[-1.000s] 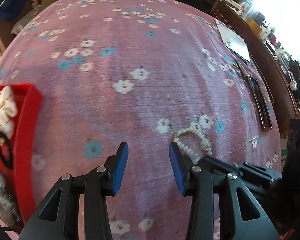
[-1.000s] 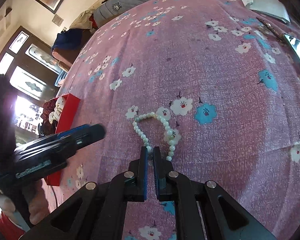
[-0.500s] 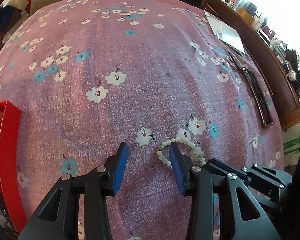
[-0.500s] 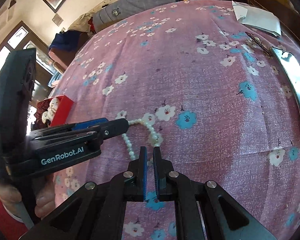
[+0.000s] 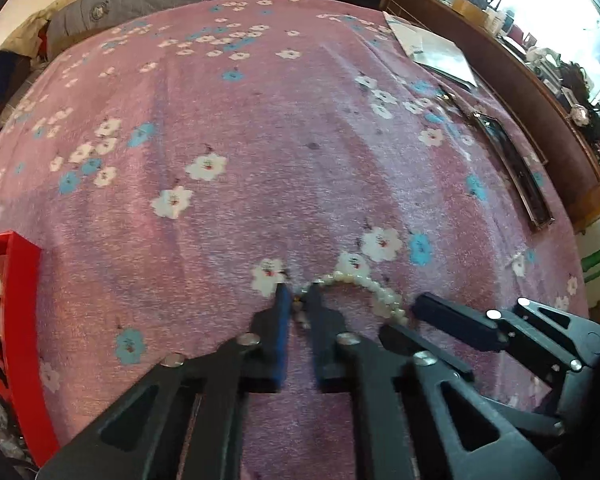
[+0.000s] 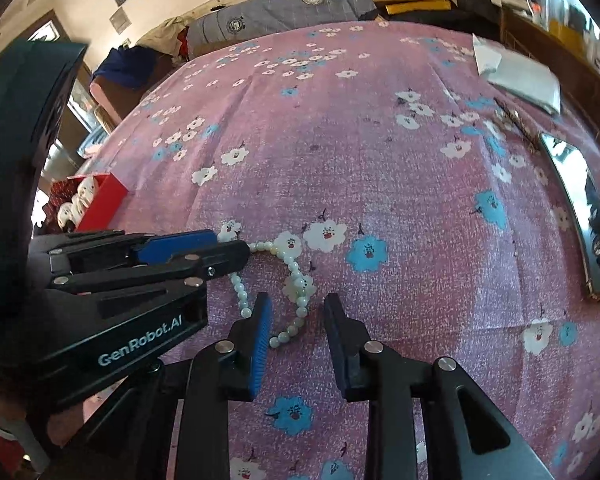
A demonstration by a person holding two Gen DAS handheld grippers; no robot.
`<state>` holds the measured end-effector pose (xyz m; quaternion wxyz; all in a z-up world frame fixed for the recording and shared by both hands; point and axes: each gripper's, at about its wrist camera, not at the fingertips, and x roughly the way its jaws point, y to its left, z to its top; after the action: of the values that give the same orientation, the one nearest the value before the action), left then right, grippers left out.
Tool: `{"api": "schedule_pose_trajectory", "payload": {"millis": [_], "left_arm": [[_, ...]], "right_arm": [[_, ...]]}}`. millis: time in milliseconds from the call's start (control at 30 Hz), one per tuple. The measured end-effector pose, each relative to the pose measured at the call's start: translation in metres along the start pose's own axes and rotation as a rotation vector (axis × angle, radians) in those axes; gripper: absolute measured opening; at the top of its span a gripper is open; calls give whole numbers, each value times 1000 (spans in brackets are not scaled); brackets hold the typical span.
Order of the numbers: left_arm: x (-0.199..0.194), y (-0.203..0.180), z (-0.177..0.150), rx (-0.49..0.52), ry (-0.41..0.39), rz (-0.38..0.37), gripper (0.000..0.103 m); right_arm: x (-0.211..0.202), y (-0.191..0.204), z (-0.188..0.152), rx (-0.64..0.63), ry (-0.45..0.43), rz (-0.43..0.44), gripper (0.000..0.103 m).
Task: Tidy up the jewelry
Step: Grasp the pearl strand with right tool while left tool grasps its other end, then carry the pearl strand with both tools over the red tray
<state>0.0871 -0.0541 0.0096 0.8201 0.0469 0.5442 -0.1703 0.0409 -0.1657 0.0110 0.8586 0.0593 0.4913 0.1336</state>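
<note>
A white pearl bead strand lies in a loop on the pink flowered cloth. It also shows in the left wrist view. My left gripper is shut on one end of the strand, low on the cloth; from the right wrist view it reaches in from the left. My right gripper is open, its fingers straddling the near end of the strand. A red jewelry box with white pieces inside sits at the left edge, also seen in the right wrist view.
The pink cloth covers a wide bed. A framed mirror and a thin dark piece lie at the right edge. White papers lie at the far right. Folded grey bedding and cardboard boxes sit at the back.
My left gripper moved right to the strand and shut on its end. My right gripper, shut before, has opened over the strand's near end.
</note>
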Motion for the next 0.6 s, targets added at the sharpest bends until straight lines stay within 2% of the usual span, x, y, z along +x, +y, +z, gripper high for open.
{"api": "schedule_pose_trajectory", "payload": {"millis": [33, 100, 233, 433, 600], "left_arm": [[-1, 0, -1, 3, -1, 4, 6], [-2, 1, -1, -3, 2, -1, 5], [-10, 6, -1, -44, 8, -43, 5], [-32, 6, -5, -55, -23, -47, 5], [-52, 14, -11, -80, -39, -40, 5]], "right_arm": [[0, 2, 0, -18, -7, -24, 16], [1, 1, 0, -35, -13, -41, 7], [0, -8, 5, 6, 2, -3, 6], [-17, -12, 10, 76, -23, 58, 6], [-32, -3, 12, 82, -45, 84, 6]]}}
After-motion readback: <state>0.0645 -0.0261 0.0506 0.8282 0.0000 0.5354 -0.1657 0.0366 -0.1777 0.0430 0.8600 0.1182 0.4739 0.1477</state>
